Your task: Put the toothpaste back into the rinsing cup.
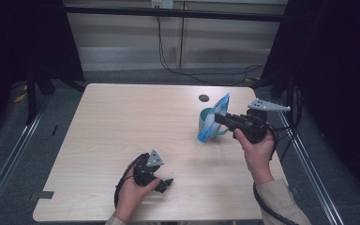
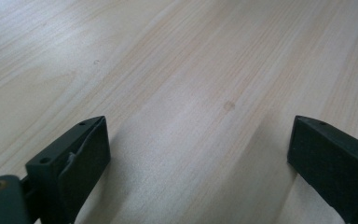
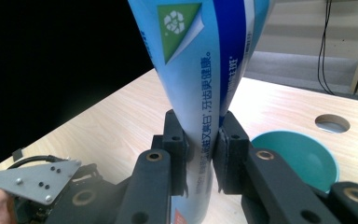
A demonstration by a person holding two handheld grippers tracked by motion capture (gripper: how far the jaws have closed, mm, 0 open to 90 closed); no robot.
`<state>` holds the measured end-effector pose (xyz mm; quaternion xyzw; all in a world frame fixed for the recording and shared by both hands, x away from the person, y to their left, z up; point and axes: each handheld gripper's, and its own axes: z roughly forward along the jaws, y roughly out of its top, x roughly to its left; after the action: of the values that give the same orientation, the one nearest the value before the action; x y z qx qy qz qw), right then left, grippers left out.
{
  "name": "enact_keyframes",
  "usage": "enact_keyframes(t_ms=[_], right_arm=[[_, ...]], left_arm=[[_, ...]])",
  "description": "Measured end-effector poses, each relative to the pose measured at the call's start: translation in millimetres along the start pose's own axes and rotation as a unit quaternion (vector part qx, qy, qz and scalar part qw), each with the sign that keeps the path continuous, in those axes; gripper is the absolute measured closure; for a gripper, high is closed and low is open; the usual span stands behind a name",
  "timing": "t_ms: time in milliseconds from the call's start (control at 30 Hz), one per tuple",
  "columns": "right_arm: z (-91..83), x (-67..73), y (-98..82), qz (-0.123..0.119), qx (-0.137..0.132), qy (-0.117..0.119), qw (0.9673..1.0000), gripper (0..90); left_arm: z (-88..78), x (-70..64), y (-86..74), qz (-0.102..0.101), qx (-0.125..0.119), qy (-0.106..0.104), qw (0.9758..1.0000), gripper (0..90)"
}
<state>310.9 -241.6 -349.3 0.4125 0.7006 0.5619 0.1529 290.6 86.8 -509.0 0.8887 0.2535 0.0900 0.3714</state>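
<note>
- Toward the near left of the table (image 1: 122,122), I am holding my left gripper (image 1: 168,183) low over the bare wood, my left hand (image 1: 133,190) wrapping its body.
- Its two black jaws are standing wide apart in the left gripper view, released, with only pale wood grain lying between them.
- Moving rightward, a small dark round hole (image 1: 204,98) is sitting in the tabletop, just beyond the cup.
- Next, the teal cup (image 1: 207,123) is standing upright on the right half of the table, its handle pointing toward my right hand (image 1: 258,150).
- At the right, my right gripper (image 1: 219,118) is clenching a blue and white toothpaste tube (image 1: 214,121), which is tilting steeply in front of the cup.
- From the right gripper view, the pads (image 3: 179,140) are pinching the tube's flat body, with the teal cup's open mouth just right of them.
</note>
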Motion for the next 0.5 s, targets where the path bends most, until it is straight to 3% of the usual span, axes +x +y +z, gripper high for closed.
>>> enact_keyframes(t_ms=[500], right_arm=[[5.7, -4.0, 15.0, -0.004, -0.011, -0.023, 0.9997, 76.8]], left_arm=[[0.7, 0.2, 0.1, 0.000, -0.002, 0.000, 1.0000, 4.1]])
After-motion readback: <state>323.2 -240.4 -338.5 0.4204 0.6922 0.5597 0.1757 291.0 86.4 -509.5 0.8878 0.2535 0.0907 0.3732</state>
